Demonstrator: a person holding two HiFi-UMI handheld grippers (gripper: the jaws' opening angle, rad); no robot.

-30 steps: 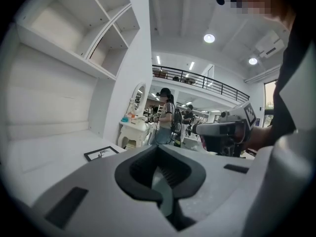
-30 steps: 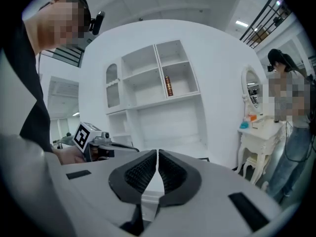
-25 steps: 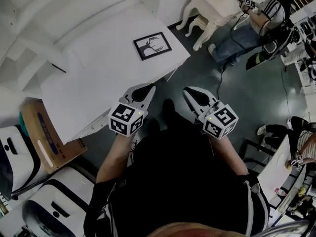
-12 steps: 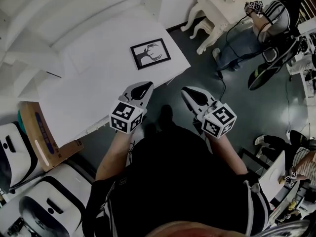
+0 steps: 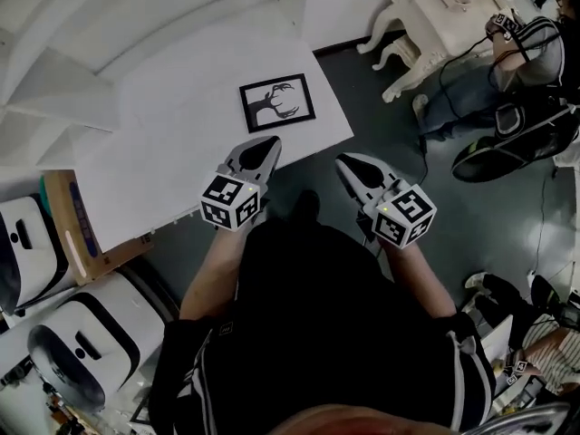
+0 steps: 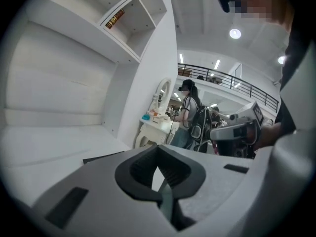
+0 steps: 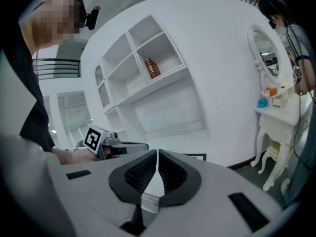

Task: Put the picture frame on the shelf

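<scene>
White table (image 5: 172, 143) ahead — left hand-held gripper (image 5: 268, 144) and right hand-held gripper (image 5: 345, 160) side by side — both closed, empty

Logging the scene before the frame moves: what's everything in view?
picture frame: 1, black, flat on table's near corner.
table: 1, white, before person.
shelf unit: 1, white, behind table.
container: 1, brown, upper shelf compartment.
dressing table: 1, white, right of shelf unit.
cardboard box: 1, brown, floor left of table.
machines: 2, white, floor beside box.
seated person: 1, striped top, by dressing table.
left gripper, right gripper: 2, white, shut, empty, near table's edge.
</scene>
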